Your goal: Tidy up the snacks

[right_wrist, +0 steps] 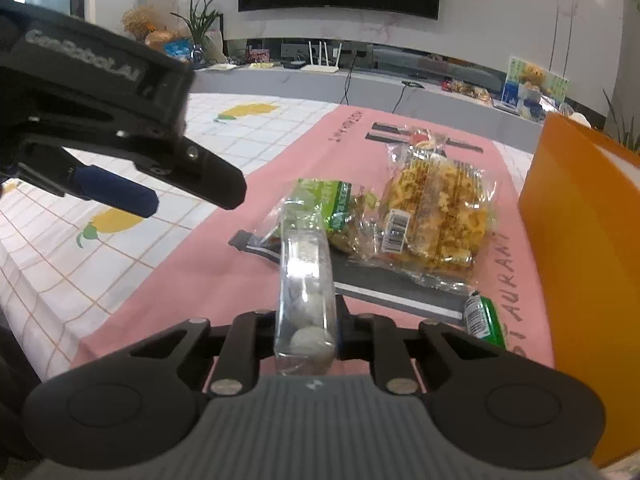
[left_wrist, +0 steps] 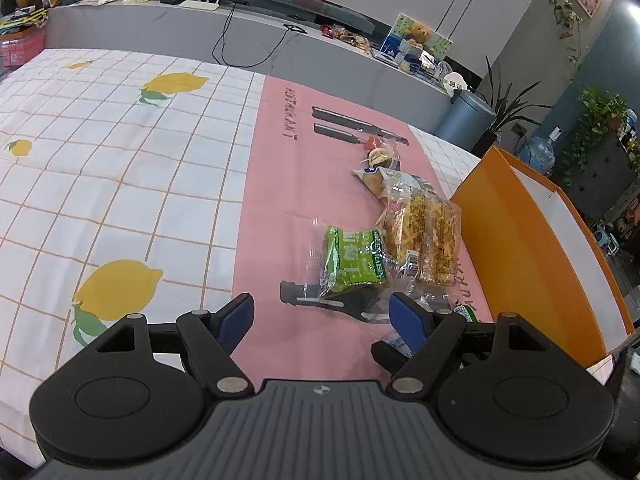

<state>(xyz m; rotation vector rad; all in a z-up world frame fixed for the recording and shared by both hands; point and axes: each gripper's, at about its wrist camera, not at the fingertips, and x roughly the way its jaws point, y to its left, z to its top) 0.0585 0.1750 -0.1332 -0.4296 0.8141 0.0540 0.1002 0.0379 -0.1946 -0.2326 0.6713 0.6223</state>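
My right gripper (right_wrist: 306, 320) is shut on a clear packet (right_wrist: 307, 276) of pale round snacks, which stands up between the jaws above the pink mat (right_wrist: 208, 264). Beyond it lie a green snack pack (right_wrist: 324, 200), a yellow crispy snack pack (right_wrist: 436, 216) and a small green packet (right_wrist: 482, 316). My left gripper (left_wrist: 320, 312) stands open with nothing between its blue pads, just short of the green snack pack (left_wrist: 354, 260) and the yellow pack (left_wrist: 424, 236). In the right wrist view the left gripper (right_wrist: 192, 202) hovers at the upper left.
An open orange box (left_wrist: 520, 240) stands at the right edge of the pink mat (left_wrist: 280, 160); it also shows as the orange box (right_wrist: 580, 240) in the right wrist view. A small clear packet (left_wrist: 380, 156) lies farther back. A lemon-print tablecloth (left_wrist: 120, 160) covers the left side.
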